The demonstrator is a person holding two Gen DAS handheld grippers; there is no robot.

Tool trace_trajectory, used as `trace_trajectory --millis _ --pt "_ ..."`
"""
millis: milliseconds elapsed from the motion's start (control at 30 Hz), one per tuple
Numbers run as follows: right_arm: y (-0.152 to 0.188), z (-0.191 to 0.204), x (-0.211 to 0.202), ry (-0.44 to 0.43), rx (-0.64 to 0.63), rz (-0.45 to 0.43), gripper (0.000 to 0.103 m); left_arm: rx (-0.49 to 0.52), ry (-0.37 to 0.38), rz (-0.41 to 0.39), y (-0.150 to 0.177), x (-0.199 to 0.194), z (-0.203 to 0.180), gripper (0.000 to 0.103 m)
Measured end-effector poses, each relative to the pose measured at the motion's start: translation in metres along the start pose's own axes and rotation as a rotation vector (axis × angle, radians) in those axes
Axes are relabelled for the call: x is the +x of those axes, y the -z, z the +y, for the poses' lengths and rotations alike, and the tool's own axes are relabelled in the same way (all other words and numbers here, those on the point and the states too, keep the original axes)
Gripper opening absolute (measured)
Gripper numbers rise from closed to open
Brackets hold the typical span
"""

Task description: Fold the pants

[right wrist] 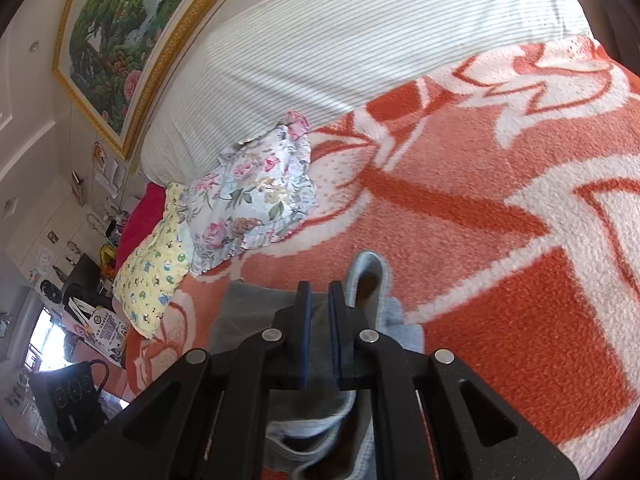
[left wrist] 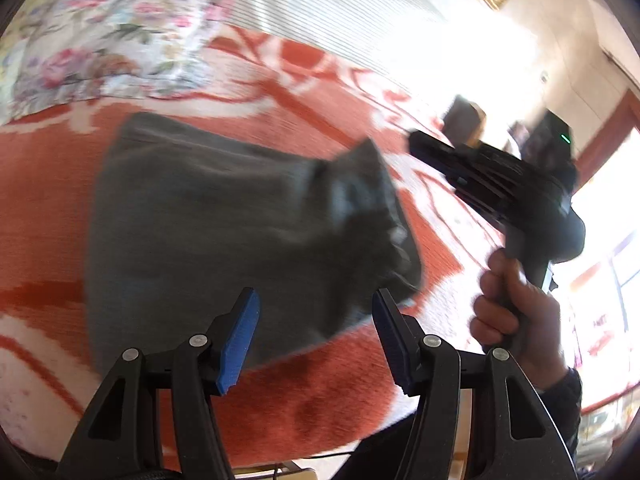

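An orange-and-white blanket [right wrist: 500, 216] covers the bed, grey pants [left wrist: 224, 216] lying on it, a floral pillow [right wrist: 252, 204] beyond the pants.

Colours and patterns around the two grippers

Grey pants [left wrist: 224, 216] are seen ahead of the blue pads [left wrist: 238, 344] of the black left gripper [left wrist: 316, 338], laid on an orange-red blanket [right wrist: 500, 240] patterned with white outlines. Beyond it a white, finely grey-striped cover [right wrist: 340, 40] is shown. Left of the black right gripper [right wrist: 320, 332], a pink-flowered white pillow [right wrist: 252, 196] and a yellow cartoon-printed one [right wrist: 154, 272] are seen, under a gold-framed green landscape picture [right wrist: 132, 28].
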State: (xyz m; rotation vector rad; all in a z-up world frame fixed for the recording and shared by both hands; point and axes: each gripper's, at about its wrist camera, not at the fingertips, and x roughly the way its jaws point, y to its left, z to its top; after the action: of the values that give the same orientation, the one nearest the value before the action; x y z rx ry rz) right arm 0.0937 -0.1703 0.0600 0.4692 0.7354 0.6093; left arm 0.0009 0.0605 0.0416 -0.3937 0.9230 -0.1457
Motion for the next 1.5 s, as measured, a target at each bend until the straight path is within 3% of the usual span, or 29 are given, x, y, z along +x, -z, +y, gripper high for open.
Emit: trace_trajectory --millis 133,400,533,633,700,833,933,1067,1333,1400,1500 --pt "0.002 0.024 0.017 -0.006 -0.039 0.032 0.009 -0.053 -0.025 -0.019 -0.015 -0.009 0.03 0.06" --pt "0.027 0.053 0.051 0.044 -0.136 0.148 0.01 -0.065 -0.098 -0.012 -0.047 -0.002 0.069 0.061" --pt "0.034 0.05 0.056 0.094 -0.167 0.194 0.01 -0.05 -0.098 0.052 -0.062 0.016 0.074 0.061" --pt "0.041 0.044 0.052 0.166 -0.212 0.215 0.011 -0.043 -0.101 0.052 -0.067 0.021 0.074 0.061" --pt "0.049 0.035 0.047 0.224 -0.236 0.232 0.018 -0.025 -0.12 0.053 -0.07 0.028 0.076 0.064" --pt "0.067 0.014 0.04 0.281 -0.243 0.271 0.019 -0.007 -0.161 0.105 -0.07 0.053 0.085 0.065" --pt "0.079 0.001 0.034 0.311 -0.244 0.27 0.019 -0.008 -0.182 0.12 -0.067 0.074 0.095 0.066" --pt "0.084 -0.014 0.027 0.272 -0.173 0.24 0.018 0.005 -0.203 0.104 -0.06 0.089 0.1 0.071" --pt "0.078 -0.006 0.021 0.279 -0.156 0.22 0.02 -0.04 -0.194 0.092 -0.053 0.063 0.105 0.071" --pt "0.076 -0.003 0.017 0.284 -0.153 0.203 0.028 -0.061 -0.191 0.084 -0.05 0.053 0.109 0.071" --pt "0.073 0.002 0.013 0.294 -0.158 0.177 0.065 -0.092 -0.197 0.064 -0.043 0.036 0.117 0.071"
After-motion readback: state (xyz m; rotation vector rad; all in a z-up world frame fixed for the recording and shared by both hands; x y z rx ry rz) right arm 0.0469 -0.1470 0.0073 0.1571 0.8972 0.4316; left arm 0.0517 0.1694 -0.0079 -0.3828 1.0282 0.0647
